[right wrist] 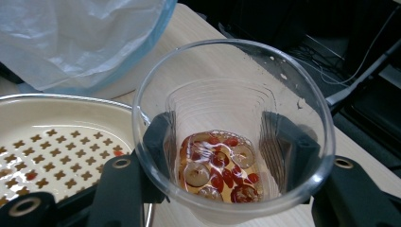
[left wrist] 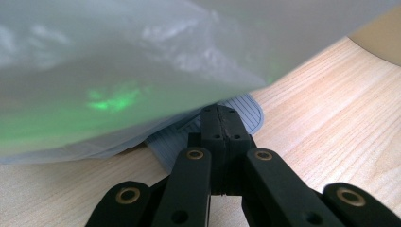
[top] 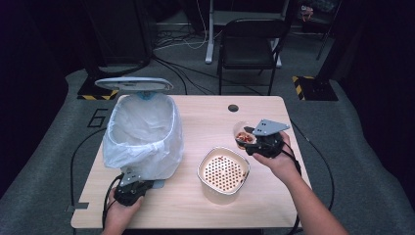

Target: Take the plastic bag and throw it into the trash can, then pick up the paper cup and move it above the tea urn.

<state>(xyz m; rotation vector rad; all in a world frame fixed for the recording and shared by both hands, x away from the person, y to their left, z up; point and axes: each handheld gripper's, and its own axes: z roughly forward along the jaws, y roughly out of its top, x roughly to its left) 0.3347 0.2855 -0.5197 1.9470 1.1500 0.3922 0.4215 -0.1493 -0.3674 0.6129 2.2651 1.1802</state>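
Right gripper [top: 250, 140]: clamped around clear cup [right wrist: 231, 137], upright so the tea and fruit bits stay in.
Strainer bowl [top: 223, 171]: just below-left of that gripper, ready for a pour.
Left gripper [left wrist: 221, 124]: jaws together, pressing the bin pedal [left wrist: 248, 113] under the lined bin [top: 142, 132], likely holding its lid [top: 133, 83] open.

The left tongs [top: 131, 188] lie low near the table's [top: 274, 205] front edge, jaws pressed fully together. The right tongs [top: 250, 139] are raised in the person's right hand [top: 274, 156], jaws clamping a cup [right wrist: 231, 127].
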